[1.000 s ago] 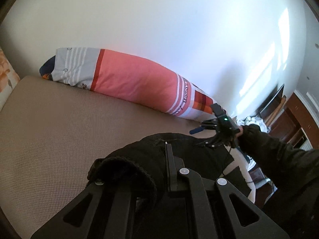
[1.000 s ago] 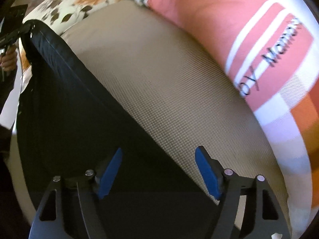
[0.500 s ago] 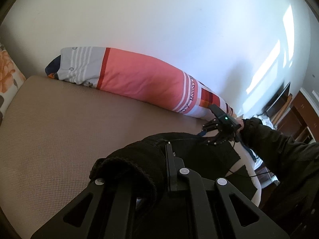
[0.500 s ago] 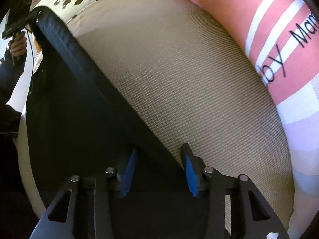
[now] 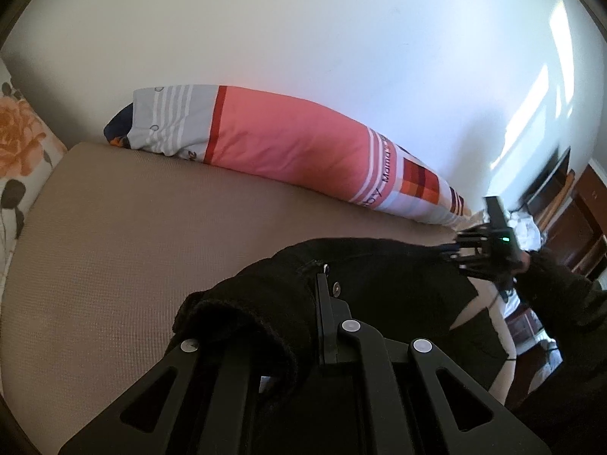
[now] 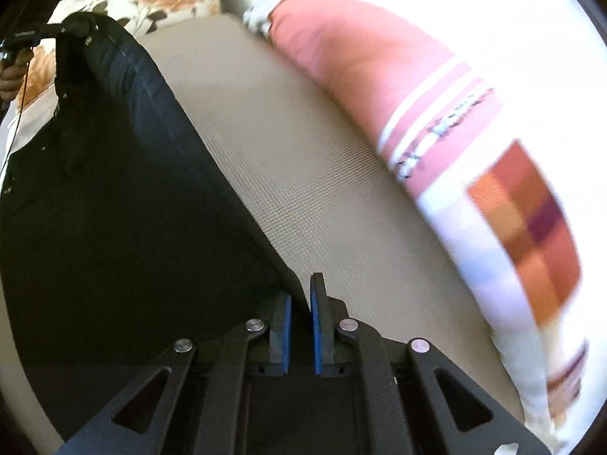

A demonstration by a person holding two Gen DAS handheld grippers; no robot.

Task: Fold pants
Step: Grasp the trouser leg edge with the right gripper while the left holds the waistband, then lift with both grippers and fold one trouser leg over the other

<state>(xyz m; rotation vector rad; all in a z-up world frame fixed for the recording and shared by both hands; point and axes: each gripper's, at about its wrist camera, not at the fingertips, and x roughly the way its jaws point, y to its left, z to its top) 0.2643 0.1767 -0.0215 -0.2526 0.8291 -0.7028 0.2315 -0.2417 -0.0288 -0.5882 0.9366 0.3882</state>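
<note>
White wall behind; a bed [image 5: 132, 235] with a tan woven cover fills both views. Long pink striped bolster [image 5: 288, 151] lies along the bed's far edge against the wall; a floral pillow [image 5: 19, 140] sits at the left end. Dark furniture beyond the bed's right end, too small to read.

Black pants [image 6: 114, 208] hang stretched between the two tools, lifted over the near edge of the bed, waistband end bunched at the left, the rest running taut to the right.

Left tool [image 5: 322, 295]: clamped on the waistband, thick fabric rolled over the near finger. Right tool [image 6: 299, 303]: jaws have just been closing; blue pads now pinch the pants' edge, cloth between them. In the left view it shows at the far right, held by a dark sleeve [image 5: 561, 303].

Progress, as judged: early. Both ends gripped, garment spread in the air, no fold visible yet. Left to do: lay it flat on the bed, bring one end over the other, smooth.
</note>
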